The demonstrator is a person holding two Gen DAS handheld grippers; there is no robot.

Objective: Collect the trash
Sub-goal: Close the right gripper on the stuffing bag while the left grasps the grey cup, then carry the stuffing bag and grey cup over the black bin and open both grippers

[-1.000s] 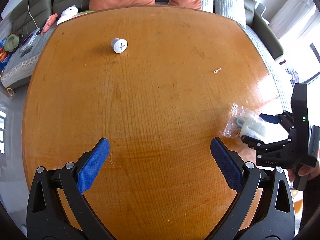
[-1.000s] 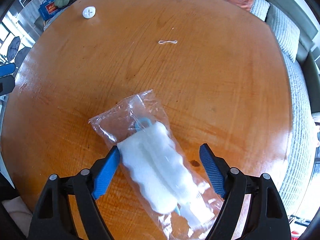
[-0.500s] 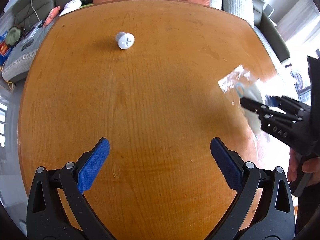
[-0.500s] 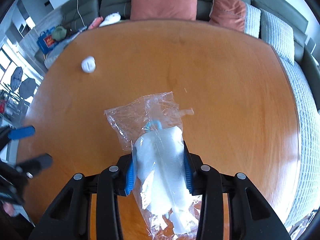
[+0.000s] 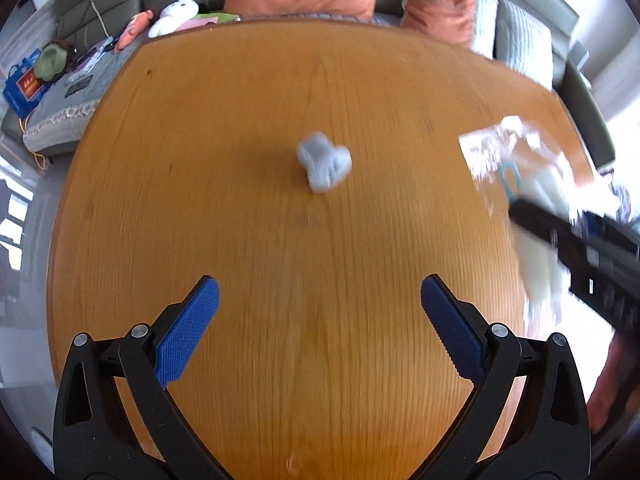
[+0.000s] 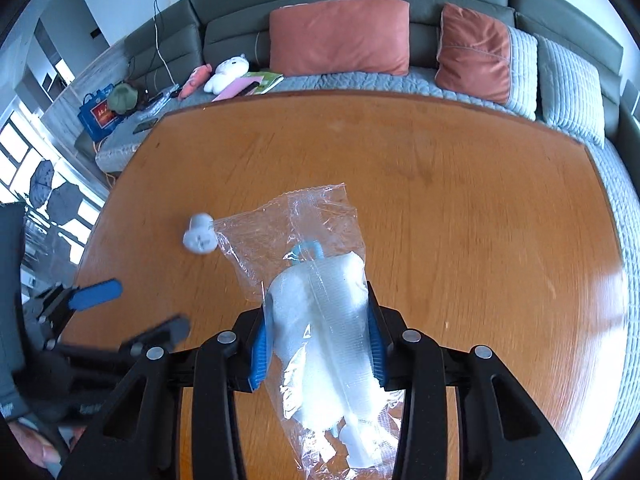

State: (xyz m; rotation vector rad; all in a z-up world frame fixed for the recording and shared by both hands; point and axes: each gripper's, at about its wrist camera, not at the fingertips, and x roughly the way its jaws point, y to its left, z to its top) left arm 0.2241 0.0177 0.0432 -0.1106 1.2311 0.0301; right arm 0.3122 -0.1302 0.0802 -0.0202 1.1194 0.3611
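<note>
The blue fingers (image 5: 188,330) of the left gripper (image 5: 320,334) stand wide apart with nothing between them, above the wooden table (image 5: 248,128) and on the near side of the small white plastic piece (image 5: 324,162) that lies near the table's middle. The right gripper (image 6: 318,340), to the right of that piece, is clenched on the clear plastic bag (image 6: 308,240) with white foam inside, which hangs above the table.

I judge the bag is collected and the white piece comes next: the left gripper must move forward, come down around it and close. No brand or label on the trash can be read.

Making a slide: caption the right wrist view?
Right gripper clamps a clear plastic bag above the wooden table.
</note>
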